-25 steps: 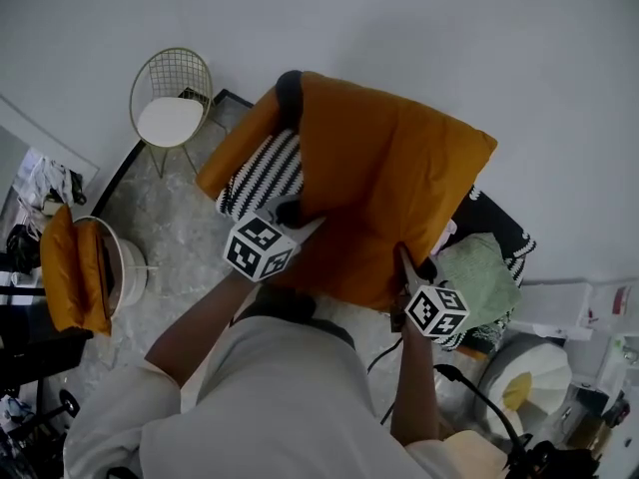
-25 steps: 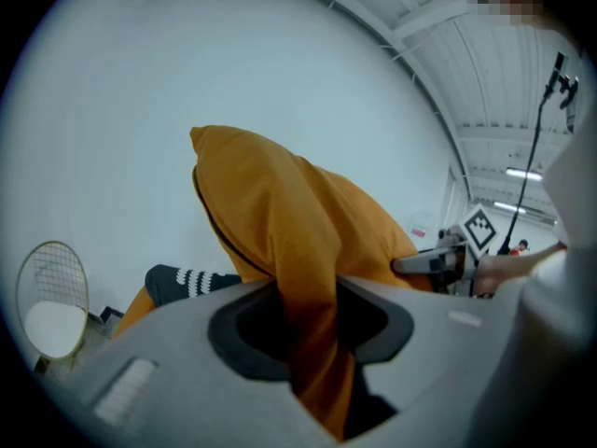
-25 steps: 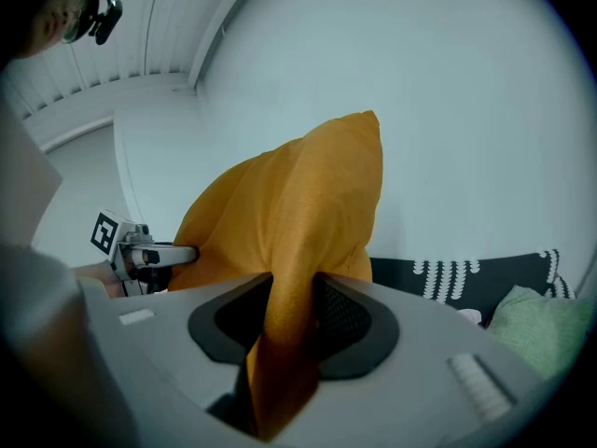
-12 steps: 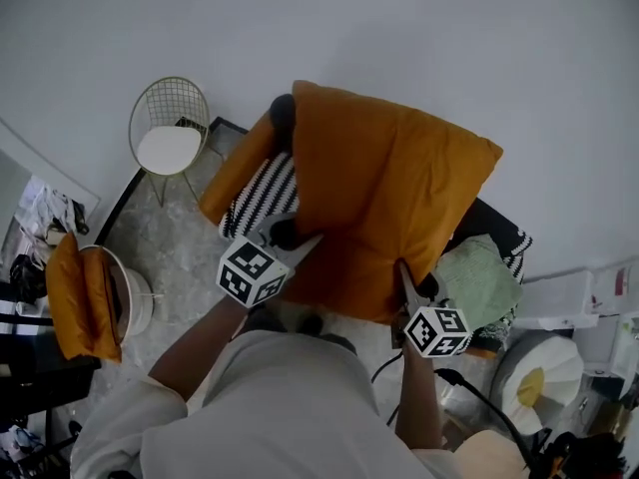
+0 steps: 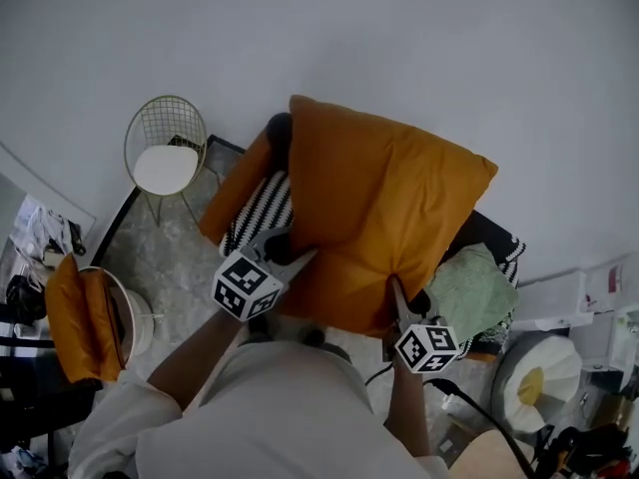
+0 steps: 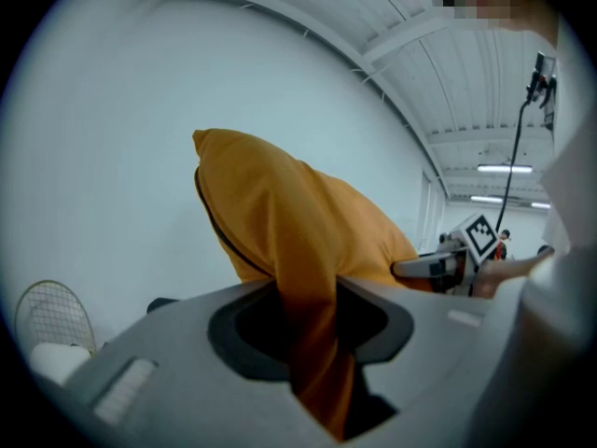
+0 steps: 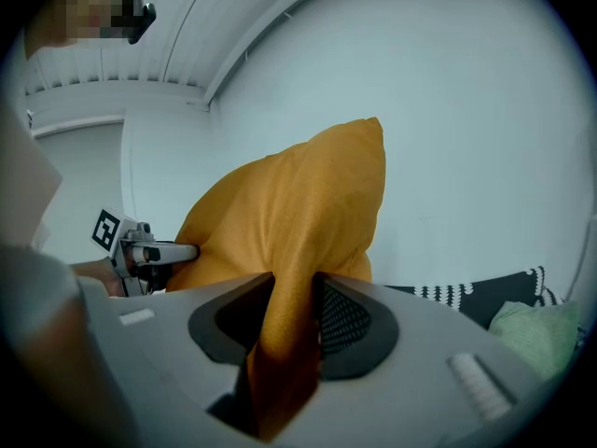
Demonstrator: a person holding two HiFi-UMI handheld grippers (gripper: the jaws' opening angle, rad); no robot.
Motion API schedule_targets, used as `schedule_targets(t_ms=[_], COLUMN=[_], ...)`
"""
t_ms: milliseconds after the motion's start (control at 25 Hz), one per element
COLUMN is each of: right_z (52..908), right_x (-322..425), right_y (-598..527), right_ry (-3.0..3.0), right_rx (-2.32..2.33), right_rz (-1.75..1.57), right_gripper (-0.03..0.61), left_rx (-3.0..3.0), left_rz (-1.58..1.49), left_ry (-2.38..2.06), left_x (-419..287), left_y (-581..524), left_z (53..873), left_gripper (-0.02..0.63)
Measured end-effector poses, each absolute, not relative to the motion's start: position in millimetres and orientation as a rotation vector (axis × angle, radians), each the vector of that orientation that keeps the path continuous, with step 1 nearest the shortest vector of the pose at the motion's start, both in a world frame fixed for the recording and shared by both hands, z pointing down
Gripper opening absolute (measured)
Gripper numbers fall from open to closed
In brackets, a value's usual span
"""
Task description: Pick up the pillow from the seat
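Note:
A big orange pillow (image 5: 384,213) hangs in the air above the seat, held up by both grippers along its near edge. My left gripper (image 5: 300,259) is shut on its lower left corner, and orange cloth (image 6: 312,343) fills the gap between the jaws. On the lower right edge my right gripper (image 5: 397,295) is shut too, with a fold of the pillow (image 7: 284,339) pinched between its pads. Under the pillow I see the seat with an orange armrest (image 5: 235,198) and a black-and-white striped cushion (image 5: 262,210).
A gold wire chair (image 5: 165,153) with a white seat stands at the back left. A green cushion (image 5: 472,292) lies on a dark striped throw at the right. At the far left sits a white side table (image 5: 130,312) with another orange pillow (image 5: 75,312). A plain wall is behind.
Both grippers have carried the pillow a little higher and away from the seat. More of the striped cushion and the seat shows beneath it.

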State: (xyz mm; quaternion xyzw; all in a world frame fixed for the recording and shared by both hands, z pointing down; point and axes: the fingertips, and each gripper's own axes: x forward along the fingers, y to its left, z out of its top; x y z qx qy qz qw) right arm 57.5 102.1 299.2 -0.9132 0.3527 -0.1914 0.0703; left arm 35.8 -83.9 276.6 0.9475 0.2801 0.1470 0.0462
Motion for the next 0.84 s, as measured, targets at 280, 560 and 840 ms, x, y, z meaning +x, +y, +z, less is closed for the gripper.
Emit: schedule_targets(t_ms=[280, 560, 840], right_z=[295.9, 292.3, 289.6], right_x=[54.8, 61.1, 64.6], right_y=[81.4, 75.2, 70.1], right_ry=[1.034, 1.048, 1.054], right_rx=[-2.746, -2.747, -2.744], right_rz=[-0.569, -0.574, -0.566], right_gripper=[0.144, 0.146, 0.146], left_rx=[2.892, 2.887, 2.89], left_rz=[0.429, 0.428, 0.419], left_ry=[0.89, 0.886, 0.872], left_x=[35.9, 41.4, 44.4], left_y=[-104.5, -111.5, -116.5], left_z=[270.8, 268.0, 265.3], left_gripper=[0.126, 0.127, 0.127])
